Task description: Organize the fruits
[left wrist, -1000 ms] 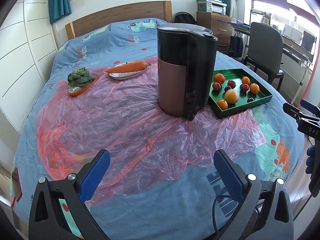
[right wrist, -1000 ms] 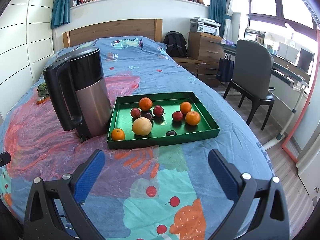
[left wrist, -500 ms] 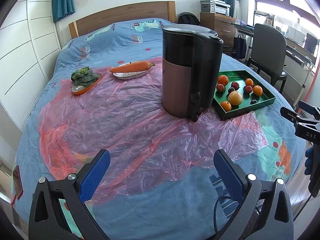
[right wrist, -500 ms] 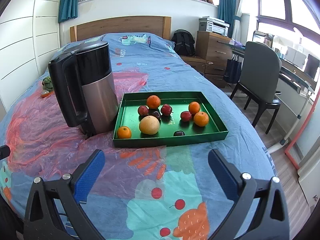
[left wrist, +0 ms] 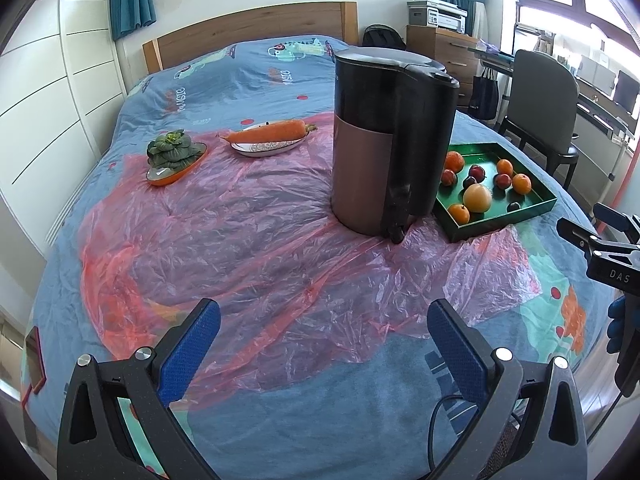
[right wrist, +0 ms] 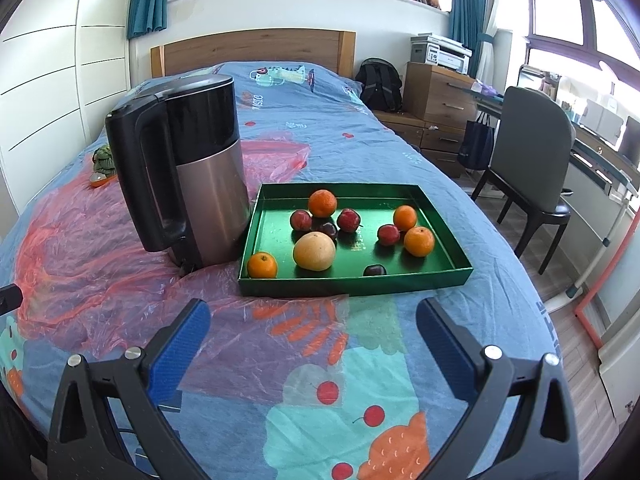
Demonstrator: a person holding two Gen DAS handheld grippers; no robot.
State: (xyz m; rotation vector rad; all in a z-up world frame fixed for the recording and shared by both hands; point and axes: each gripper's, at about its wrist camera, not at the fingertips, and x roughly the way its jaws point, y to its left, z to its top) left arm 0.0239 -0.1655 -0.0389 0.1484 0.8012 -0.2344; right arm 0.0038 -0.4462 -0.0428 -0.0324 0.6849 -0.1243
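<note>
A green tray [right wrist: 440, 278] [left wrist: 536, 204] lies on the bed and holds several fruits: a large yellow grapefruit [right wrist: 314, 251] [left wrist: 477, 197], oranges such as one at the tray's near left corner [right wrist: 262, 265], red plums [right wrist: 348, 220] and a dark plum [right wrist: 374, 270]. My right gripper [right wrist: 313, 332] hovers open just in front of the tray, nothing between its blue pads. My left gripper [left wrist: 323, 334] is open over the pink plastic sheet [left wrist: 240, 240], well short of the tray. The right gripper's tip [left wrist: 600, 248] shows at the right edge of the left wrist view.
A tall black and steel kettle [right wrist: 188, 188] [left wrist: 388, 140] stands against the tray's left side. A carrot on a plate [left wrist: 268, 136] and a leafy vegetable on an orange dish [left wrist: 174, 156] lie farther back. A chair [right wrist: 536, 168] and desk stand right of the bed.
Both grippers have drawn back and up slightly; the kettle and tray appear a bit farther. Both stay open and empty. The fruits have not moved.
</note>
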